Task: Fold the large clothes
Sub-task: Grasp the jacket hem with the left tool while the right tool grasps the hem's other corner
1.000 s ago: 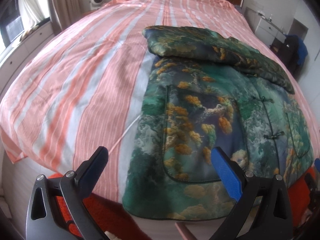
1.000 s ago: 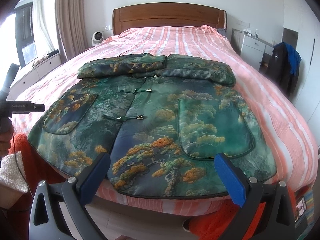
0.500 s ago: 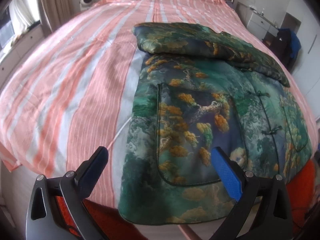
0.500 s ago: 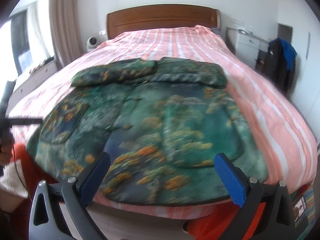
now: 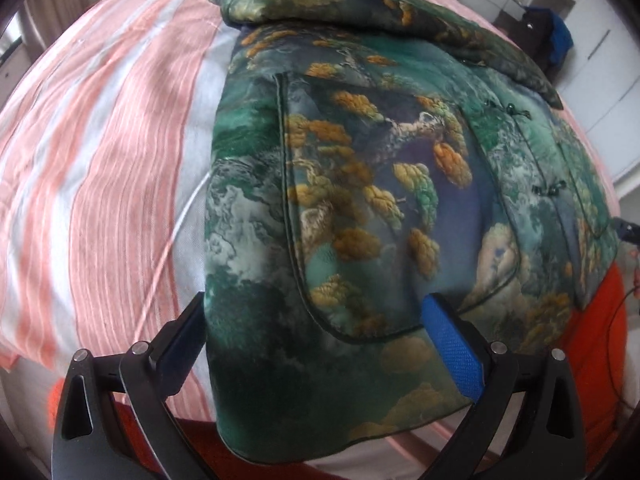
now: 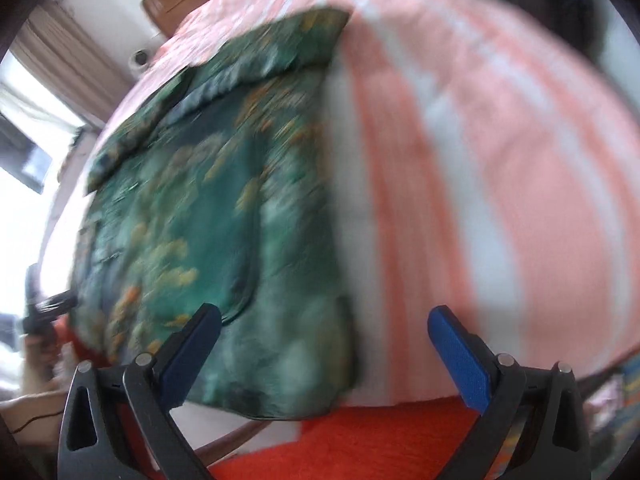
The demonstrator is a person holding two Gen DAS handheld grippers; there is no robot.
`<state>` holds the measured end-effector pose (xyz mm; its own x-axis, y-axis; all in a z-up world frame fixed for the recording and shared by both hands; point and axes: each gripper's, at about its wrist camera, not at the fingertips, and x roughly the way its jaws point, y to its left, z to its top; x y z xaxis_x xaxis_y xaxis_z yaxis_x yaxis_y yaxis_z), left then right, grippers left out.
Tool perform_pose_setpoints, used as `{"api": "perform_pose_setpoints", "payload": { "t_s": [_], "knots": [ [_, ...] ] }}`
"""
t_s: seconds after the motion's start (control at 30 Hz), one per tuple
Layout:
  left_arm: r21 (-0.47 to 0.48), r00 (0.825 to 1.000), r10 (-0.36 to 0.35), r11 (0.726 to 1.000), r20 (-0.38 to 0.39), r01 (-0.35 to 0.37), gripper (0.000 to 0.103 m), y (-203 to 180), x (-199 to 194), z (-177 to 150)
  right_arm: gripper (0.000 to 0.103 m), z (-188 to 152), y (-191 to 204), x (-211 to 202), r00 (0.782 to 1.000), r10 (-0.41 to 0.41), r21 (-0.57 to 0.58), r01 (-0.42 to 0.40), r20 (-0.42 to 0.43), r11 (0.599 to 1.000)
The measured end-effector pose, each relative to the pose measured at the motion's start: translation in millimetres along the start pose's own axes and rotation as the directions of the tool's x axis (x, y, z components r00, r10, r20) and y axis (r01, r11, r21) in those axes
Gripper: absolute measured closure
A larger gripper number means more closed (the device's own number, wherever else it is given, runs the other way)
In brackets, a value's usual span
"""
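We take the jacket as our landmark: a padded green jacket printed with pines and clouds, lying front-up and flat on the striped pink bed, with its hem hanging a little over the bed's near edge. Both sleeves are already laid across the chest near the collar, so we judge the next fold to be the body itself, lifted from the hem.

To the left of the jacket, the bed cover lies bare. At the jacket's left hem corner sits our left tool, held steeply downward. Its jaws stand wide open and straddle that corner: one black finger lies just outside the jacket's side edge, the blue pad lies over the cloth below the piped pocket. Nothing is pinched yet. We hold it there, we think, so that closing would catch the corner cleanly.

At the jacket's right hem corner is our right tool; its view is badly smeared by motion. Its jaws are wide but beginning to close, with the jacket's right edge and corner lying between them and no pad pressing the cloth as far as we can tell. Placing one tool at each hem corner should let us raise the hem evenly.

Below the jacket's hem, an orange-red rug covers the floor.
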<state>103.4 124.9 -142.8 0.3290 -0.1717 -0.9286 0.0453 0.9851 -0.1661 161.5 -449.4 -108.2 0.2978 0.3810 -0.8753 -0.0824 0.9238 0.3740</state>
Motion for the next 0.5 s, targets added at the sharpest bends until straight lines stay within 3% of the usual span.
{"api": "perform_pose_setpoints", "payload": {
  "t_s": [0.03, 0.1, 0.13, 0.17, 0.2, 0.3, 0.4, 0.5],
  "knots": [
    [-0.006, 1.000, -0.010, 1.000, -0.010, 0.010, 0.004, -0.1, -0.4, -1.0, 0.023, -0.4, 2.1, 7.8, 0.999, 0.040, 0.008, -0.040, -0.028, 0.999],
    [-0.012, 1.000, -0.002, 1.000, -0.021, 0.002, 0.035, -1.0, -2.5, -5.4, 0.038, 0.4, 8.0, 17.3, 0.996, 0.053, 0.005, -0.053, -0.075, 0.999],
    [-0.011, 1.000, 0.008, 1.000, -0.024, -0.009, 0.044, -1.6, -3.7, -6.4, 0.054, 0.7, 11.2, 19.8, 0.995, 0.030, -0.010, -0.031, -0.092, 0.999],
    [-0.006, 1.000, 0.008, 1.000, -0.025, -0.008, 0.065, -2.3, -6.8, -7.5, 0.067, 0.2, 14.3, 19.8, 0.994, 0.016, -0.024, -0.019, -0.105, 1.000],
    [-0.007, 1.000, -0.001, 1.000, -0.025, 0.001, 0.078, -2.9, -10.8, -9.0, 0.086, -0.2, 18.5, 17.7, 0.993, -0.002, -0.044, -0.003, -0.117, 0.999],
    [-0.007, 0.999, -0.048, 0.999, -0.025, 0.047, 0.087, -1.5, -28.9, -15.0, 0.091, -3.8, 30.9, 0.7, 0.994, -0.001, -0.072, -0.007, -0.108, 0.997],
    [0.001, 0.996, -0.071, 0.997, -0.051, 0.071, 0.087, -2.0, -44.2, -32.5, 0.091, -14.9, 42.2, -21.2, 0.995, 0.014, -0.084, -0.022, -0.097, 0.996],
    [-0.029, 0.992, -0.104, 0.994, -0.077, 0.102, 0.088, 3.4, -55.3, -53.6, 0.091, -31.8, 40.3, -27.9, 0.988, 0.054, -0.047, -0.061, -0.142, 0.997]
  ]
}}
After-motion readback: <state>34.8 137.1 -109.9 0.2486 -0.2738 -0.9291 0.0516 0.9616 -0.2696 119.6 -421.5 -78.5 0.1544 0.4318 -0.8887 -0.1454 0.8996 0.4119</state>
